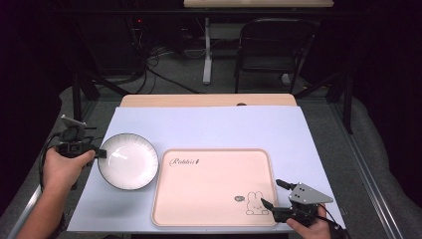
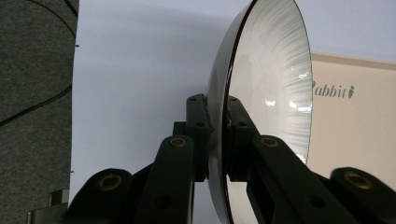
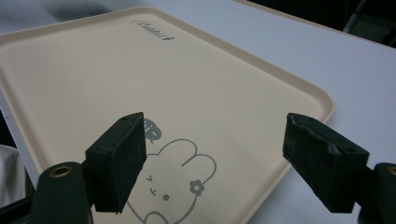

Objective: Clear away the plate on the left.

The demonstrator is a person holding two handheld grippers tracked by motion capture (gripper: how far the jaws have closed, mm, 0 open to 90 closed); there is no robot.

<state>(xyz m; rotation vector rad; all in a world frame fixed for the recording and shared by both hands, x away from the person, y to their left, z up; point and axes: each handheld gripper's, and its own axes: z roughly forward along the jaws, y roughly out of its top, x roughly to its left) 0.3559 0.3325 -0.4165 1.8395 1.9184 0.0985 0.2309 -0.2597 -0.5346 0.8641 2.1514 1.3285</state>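
A white plate [image 1: 128, 160] with a dark rim sits on the pale blue mat, just left of a beige tray [image 1: 209, 189] printed with a rabbit drawing. My left gripper [image 1: 101, 152] is shut on the plate's left rim; in the left gripper view the plate [image 2: 271, 93] stands edge-on between the two jaws, and my left gripper [image 2: 215, 140] pinches its rim. My right gripper [image 1: 274, 194] stands open at the tray's front right corner. In the right gripper view the tray [image 3: 93, 79] lies below my right gripper [image 3: 215, 154], with nothing between the pads.
The blue mat [image 1: 224, 124] covers a wooden table. Behind the table stand a dark chair [image 1: 271, 45] and a table leg [image 1: 207, 50], with cables on the floor. A metal rail [image 1: 370, 174] runs along the right side.
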